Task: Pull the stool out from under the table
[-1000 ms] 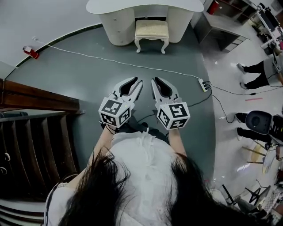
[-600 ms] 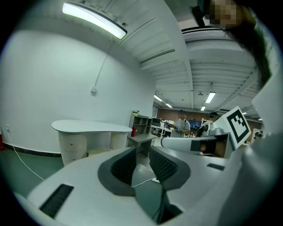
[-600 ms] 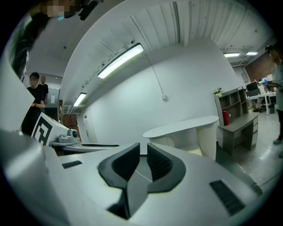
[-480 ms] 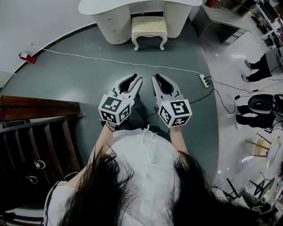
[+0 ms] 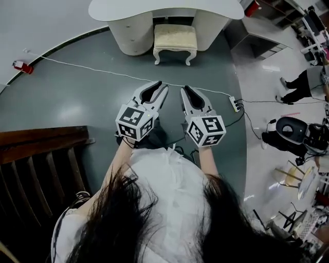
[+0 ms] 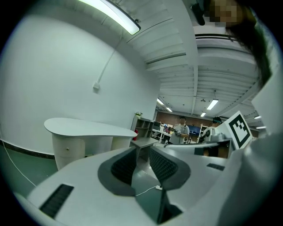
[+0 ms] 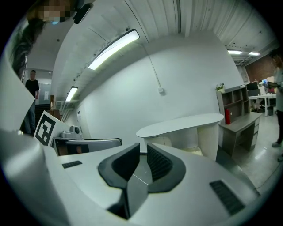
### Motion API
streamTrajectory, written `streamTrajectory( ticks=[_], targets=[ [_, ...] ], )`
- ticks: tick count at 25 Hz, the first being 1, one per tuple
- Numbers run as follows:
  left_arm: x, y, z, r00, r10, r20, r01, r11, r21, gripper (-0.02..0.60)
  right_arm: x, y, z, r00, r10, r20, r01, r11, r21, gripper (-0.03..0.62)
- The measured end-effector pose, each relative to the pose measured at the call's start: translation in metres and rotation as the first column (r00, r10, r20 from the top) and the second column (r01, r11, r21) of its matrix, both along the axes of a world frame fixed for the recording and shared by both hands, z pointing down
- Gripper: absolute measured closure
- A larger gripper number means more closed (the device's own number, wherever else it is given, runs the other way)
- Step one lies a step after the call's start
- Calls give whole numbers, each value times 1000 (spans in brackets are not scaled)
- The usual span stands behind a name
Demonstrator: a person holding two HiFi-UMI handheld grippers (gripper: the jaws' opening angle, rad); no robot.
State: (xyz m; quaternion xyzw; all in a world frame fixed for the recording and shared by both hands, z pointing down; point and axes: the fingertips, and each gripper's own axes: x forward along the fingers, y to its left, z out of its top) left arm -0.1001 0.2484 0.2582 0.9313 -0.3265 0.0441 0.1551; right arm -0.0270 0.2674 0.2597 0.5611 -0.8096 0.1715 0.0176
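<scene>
Showing a person from above, two handheld grippers are held out side by side at waist height, both pointing forward over a grey-green floor. The left gripper (image 5: 158,87) is seen drawn in to a thin slit with nothing between its pads, and the right gripper (image 5: 186,91) is seen pressed together, likewise on nothing.

Just beyond the jaw tips, a white cable (image 5: 103,72) is stretched across the floor to a power strip (image 5: 236,102), off to the right of the right gripper.

Well ahead of both grippers, the stool (image 5: 175,37) is found: cream cushion, white curved legs, long axis set crosswise to the grippers, its front edge facing them. It is lined up between the two grippers, so neither is judged clearly nearer. Its back half is tucked into the knee space of the white table (image 5: 164,7), between the two pedestals. A straight approach is judged necessary before any grasp can be made.
</scene>
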Motion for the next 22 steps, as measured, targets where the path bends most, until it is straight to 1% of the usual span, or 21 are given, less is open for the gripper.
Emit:
streamTrajectory(
  ticks=[2,4,8,15,18,22],
  targets=[
    [-10,-22,2,1000,1,-8,-1,1000,-11,479,-9,-23,1,1000,4,1,-3,1000,-12,530],
    [-19,-42,4,1000,6,-1,-6,1000,-16,479,-14,-42,3,1000,11,4,-11,1000,-23,530],
    [-29,-76,12,1000,18,7,-18,999,-37,479,-16,-72,8,999,33,9,-32,998,-51,530],
    [-35,-104,33,999,29,-23,-31,994,-107,479,-10,-97,25,998,66,-12,-67,993,-97,530],
    [-32,-116,41,999,36,-23,-39,990,-134,479,-1,-109,31,996,89,-17,-90,990,-112,530],
    [-15,-129,52,998,53,-16,-55,986,-160,479,23,-122,43,993,113,-19,-114,984,-136,530]
  ],
)
